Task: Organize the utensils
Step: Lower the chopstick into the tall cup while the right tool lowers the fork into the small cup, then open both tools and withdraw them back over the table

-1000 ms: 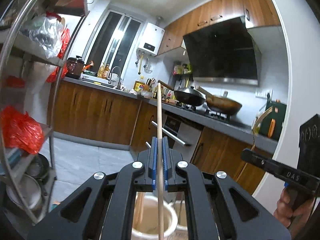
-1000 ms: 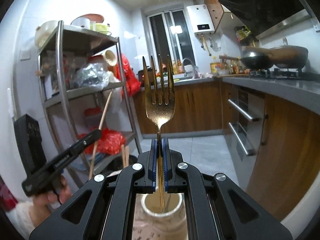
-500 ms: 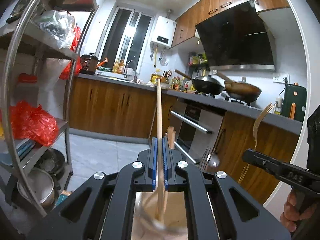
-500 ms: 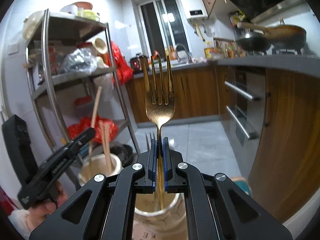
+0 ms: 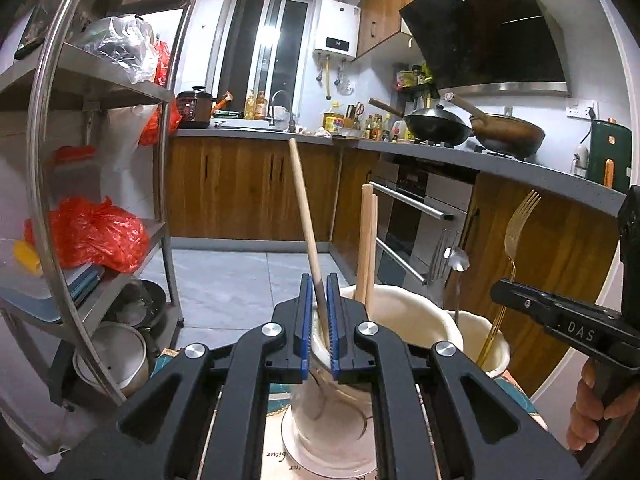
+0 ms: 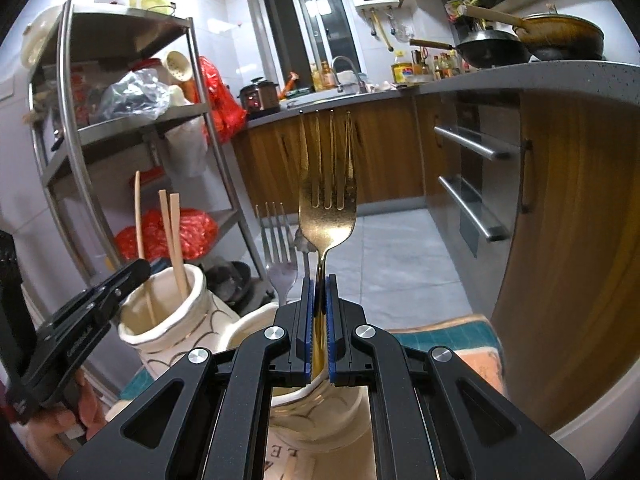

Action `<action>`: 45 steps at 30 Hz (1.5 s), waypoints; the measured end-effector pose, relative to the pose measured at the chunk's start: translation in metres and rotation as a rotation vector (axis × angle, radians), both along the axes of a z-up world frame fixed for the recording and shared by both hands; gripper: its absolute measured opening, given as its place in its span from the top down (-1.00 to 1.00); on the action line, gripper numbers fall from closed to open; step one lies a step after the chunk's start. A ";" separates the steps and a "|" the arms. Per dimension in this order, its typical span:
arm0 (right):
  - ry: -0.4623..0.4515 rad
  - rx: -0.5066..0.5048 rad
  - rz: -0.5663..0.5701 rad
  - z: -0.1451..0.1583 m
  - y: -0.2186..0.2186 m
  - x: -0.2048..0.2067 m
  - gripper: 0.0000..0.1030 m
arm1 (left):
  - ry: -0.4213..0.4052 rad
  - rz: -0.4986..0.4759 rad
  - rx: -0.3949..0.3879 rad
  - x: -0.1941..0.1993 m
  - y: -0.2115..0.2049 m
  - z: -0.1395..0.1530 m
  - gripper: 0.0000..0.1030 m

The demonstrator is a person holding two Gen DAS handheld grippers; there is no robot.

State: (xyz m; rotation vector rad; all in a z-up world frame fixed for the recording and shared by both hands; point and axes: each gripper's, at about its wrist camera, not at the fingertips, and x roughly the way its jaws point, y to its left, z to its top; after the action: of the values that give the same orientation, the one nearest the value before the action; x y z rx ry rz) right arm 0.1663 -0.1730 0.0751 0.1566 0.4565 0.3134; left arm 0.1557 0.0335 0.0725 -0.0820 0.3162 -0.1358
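The left gripper (image 5: 319, 320) pinched a wooden chopstick (image 5: 306, 216), tilted, its lower end inside the near jar (image 5: 320, 412). The right gripper (image 6: 319, 320) pinched a gold fork (image 6: 327, 200) upright by the handle over the second jar (image 6: 316, 400). Risk: release of the tilted chopstick could probably lever it against the rim and tip it out; a fork freed above the rim might strike the silver fork (image 6: 278, 248) and rock its jar. Count, near to far: two grippers, two jars, three chopsticks, two forks; one spoon-like piece (image 5: 459, 258), identity uncertain.
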 end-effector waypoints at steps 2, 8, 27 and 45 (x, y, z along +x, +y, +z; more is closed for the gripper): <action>0.003 -0.006 -0.007 -0.001 0.001 0.002 0.87 | 0.006 0.002 0.004 -0.001 -0.003 0.000 0.86; 0.012 -0.013 -0.022 -0.002 0.001 0.010 0.86 | 0.016 0.015 0.008 0.000 -0.002 0.002 0.59; 0.024 -0.018 -0.026 -0.005 0.000 0.013 0.51 | -0.007 0.006 0.036 -0.014 -0.004 0.009 0.46; -0.027 0.017 -0.017 0.017 -0.040 -0.055 -0.90 | -0.055 -0.003 0.100 -0.074 -0.003 0.028 -0.90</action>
State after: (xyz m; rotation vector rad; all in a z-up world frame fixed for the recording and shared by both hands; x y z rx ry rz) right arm 0.1109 -0.2135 0.0923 0.1724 0.4259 0.3022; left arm 0.0816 0.0303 0.1006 0.0214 0.2677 -0.1251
